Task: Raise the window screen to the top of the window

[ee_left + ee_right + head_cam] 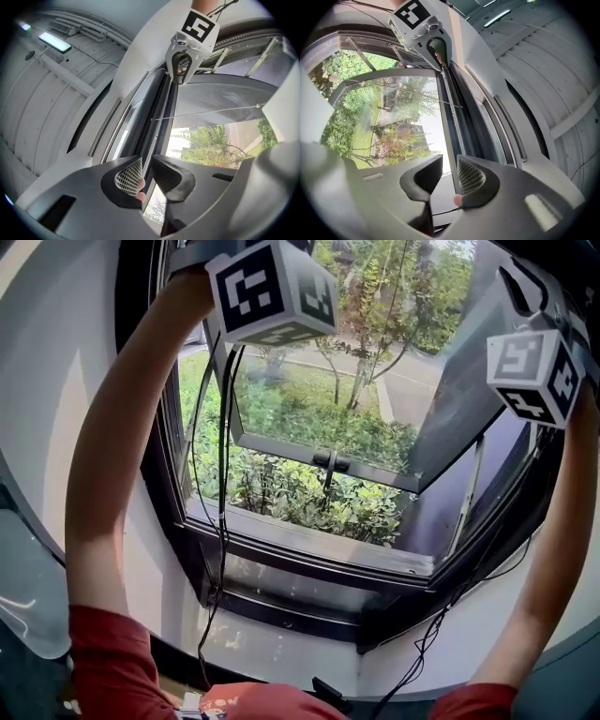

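Screen: no mesh spans the opening below either gripper, so I read it as fully up, tucked in the dark rail (158, 112) that runs from the left gripper (147, 174) straight ahead to the right gripper (449, 174); the mesh itself I can't pick out

Grip: both released. Left jaws stand a narrow gap apart, right jaws wider. Nothing sits between either pair, only rail beyond the gaps

Risks, my read:
- nothing holds the screen; if it's sprung and not latched at the rail, it can run back down
- cables (223, 474) hang from the left gripper down along the frame toward the sill (309, 554); lowering that hand could drag them onto the sash (328, 418) handle and snag
- right tips sit very close to the rail end, touching or not I can't tell; a careless pull-away could scrape it

Pose: both arms raised overhead. Left forearm (122, 456) runs below and outboard of its gripper, right forearm (553, 559) below its own. Elbows are bent outward, grippers angled up and facing each other along the rail
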